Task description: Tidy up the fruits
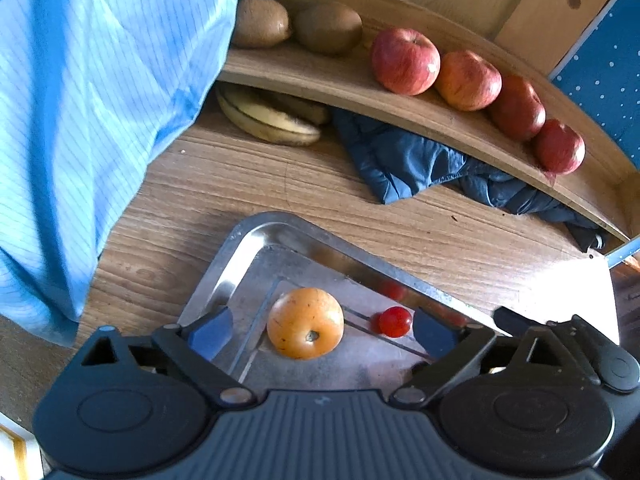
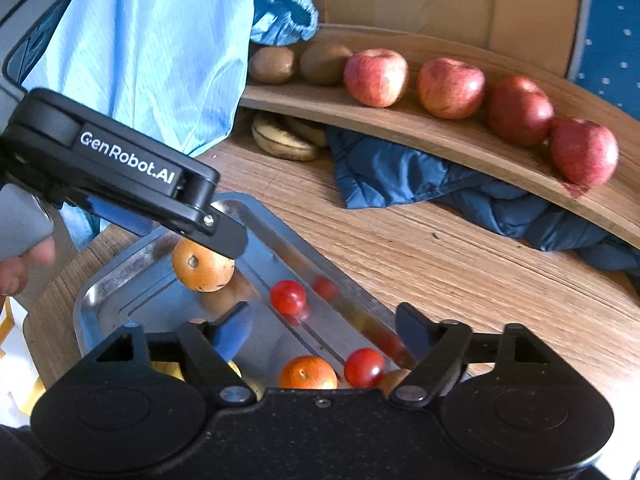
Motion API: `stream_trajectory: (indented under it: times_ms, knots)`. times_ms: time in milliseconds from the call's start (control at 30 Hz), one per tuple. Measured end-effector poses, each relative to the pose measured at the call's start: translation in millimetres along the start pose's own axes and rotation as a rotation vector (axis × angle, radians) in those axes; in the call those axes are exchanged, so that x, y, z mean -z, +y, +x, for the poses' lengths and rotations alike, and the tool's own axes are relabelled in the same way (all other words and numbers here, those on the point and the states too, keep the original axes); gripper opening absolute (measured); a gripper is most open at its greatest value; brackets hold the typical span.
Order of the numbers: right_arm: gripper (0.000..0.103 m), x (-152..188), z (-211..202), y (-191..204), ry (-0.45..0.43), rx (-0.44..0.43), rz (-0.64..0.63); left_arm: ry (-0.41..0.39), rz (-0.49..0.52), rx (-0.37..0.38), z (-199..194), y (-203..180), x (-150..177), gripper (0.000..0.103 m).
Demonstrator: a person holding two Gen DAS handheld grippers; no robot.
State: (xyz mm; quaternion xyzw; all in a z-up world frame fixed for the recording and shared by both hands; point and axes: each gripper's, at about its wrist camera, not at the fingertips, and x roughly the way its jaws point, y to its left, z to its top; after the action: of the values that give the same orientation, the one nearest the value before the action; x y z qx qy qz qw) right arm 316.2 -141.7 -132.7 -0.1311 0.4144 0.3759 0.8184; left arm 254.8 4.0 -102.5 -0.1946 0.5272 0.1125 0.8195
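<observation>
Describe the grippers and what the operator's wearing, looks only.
Both are matte black plastic with ribbed bodies, round pivot housings and blue finger pads. The left gripper has white "GenRobot.AI" lettering and a grey handle; the right gripper looks alike. The operator wears a light-blue pinstriped sleeve with an elastic cuff.

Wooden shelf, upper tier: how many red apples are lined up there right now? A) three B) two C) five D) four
D: four red apples sit in a row on the wooden shelf, to the right of two kiwis.
</observation>
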Motion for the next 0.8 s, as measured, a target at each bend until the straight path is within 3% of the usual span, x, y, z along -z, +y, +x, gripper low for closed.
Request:
stream_trajectory:
  times_ms: [267,600,800]
  knots:
    - [0.098,7.7,-28.9,-7.6,-0.037,0.014,0.021,-0.072,-0.016,-0.062,-18.2,2.8,10.9,0.102]
    - [0.102,16.8,-61.8,-4.0,-0.105,0.037,0.019,-0.104,0.007,-0.074,-38.7,-0.8,35.1,0.102]
    - [0.102,25.7,-82.8,-1.0,-0.117,0.052,0.045,-0.144,0.009,-0.042,-56.7,-4.9,52.1,0.102]
